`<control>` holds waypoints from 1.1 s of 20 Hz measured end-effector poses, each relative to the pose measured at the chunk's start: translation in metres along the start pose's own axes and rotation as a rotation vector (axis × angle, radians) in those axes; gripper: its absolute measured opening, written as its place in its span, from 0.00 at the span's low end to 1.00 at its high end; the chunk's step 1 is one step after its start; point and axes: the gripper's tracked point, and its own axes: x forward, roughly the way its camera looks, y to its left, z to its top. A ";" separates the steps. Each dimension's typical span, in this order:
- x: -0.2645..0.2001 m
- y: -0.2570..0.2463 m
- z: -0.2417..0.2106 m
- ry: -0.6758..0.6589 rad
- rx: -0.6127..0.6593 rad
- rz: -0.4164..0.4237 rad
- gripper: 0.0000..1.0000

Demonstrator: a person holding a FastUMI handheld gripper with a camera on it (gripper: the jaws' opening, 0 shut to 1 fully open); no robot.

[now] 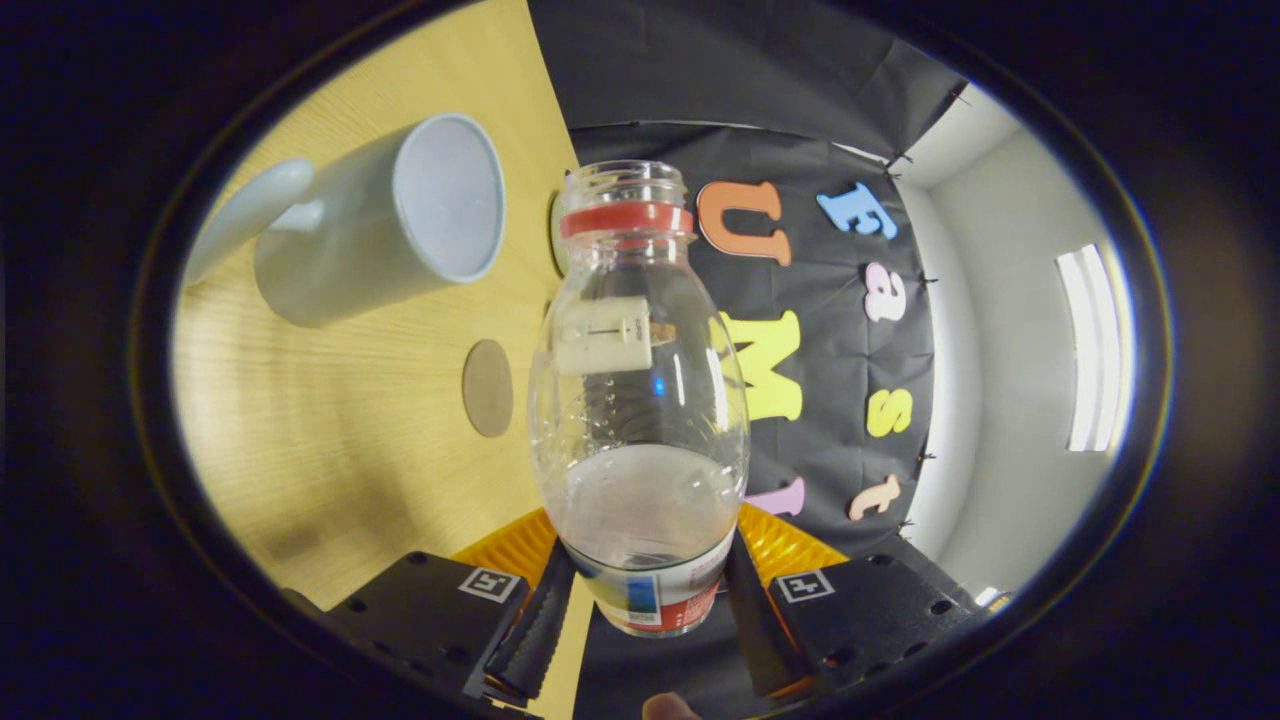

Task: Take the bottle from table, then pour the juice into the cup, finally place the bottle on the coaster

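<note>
Presently the gripper (648, 600) is clamped on the bottle (640, 400), both fingers pressing its labelled lower body. Bottle is uncapped, clear, with a red neck ring and a small amount of pale liquid near the fingers. Beyond it on the wooden table (330, 440) stand a white cup (390, 225) and, nearer, a round coaster (488, 388), apart from each other.
</note>
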 end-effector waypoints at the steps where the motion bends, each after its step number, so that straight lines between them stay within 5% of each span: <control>1: 0.000 -0.002 0.001 0.000 -0.008 -0.001 0.78; 22: 0.006 -0.020 0.009 0.008 -0.172 -0.002 0.78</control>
